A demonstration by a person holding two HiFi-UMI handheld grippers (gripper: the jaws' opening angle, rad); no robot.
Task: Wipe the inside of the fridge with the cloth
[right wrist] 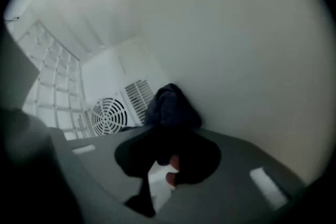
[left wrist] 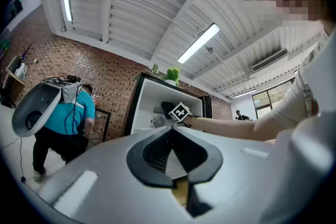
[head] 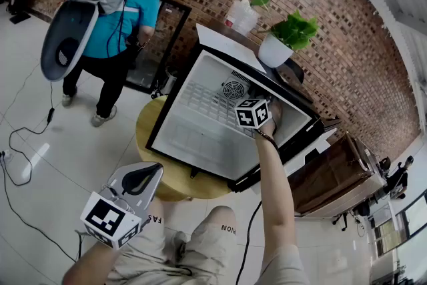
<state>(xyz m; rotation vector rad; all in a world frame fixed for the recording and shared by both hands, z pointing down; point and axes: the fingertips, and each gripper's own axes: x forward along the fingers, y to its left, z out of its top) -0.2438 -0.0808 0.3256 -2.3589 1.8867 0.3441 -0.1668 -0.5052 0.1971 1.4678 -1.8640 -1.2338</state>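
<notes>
The cloth lies inside the fridge, against its wall, right of the fan.

**Cloth pressed to the inner wall**

The right gripper had its grey jaws closed on a dark cloth. The cloth bulged out ahead of the tips in a bunched lump that sat against the white fridge side wall, close to the back corner. On the rear panel just left of the cloth were a slatted vent and a round fan grille. Further left ran the white bars of a wire shelf. The picture was soft and dim, and the cloth's weave could not be made out.
</notes>
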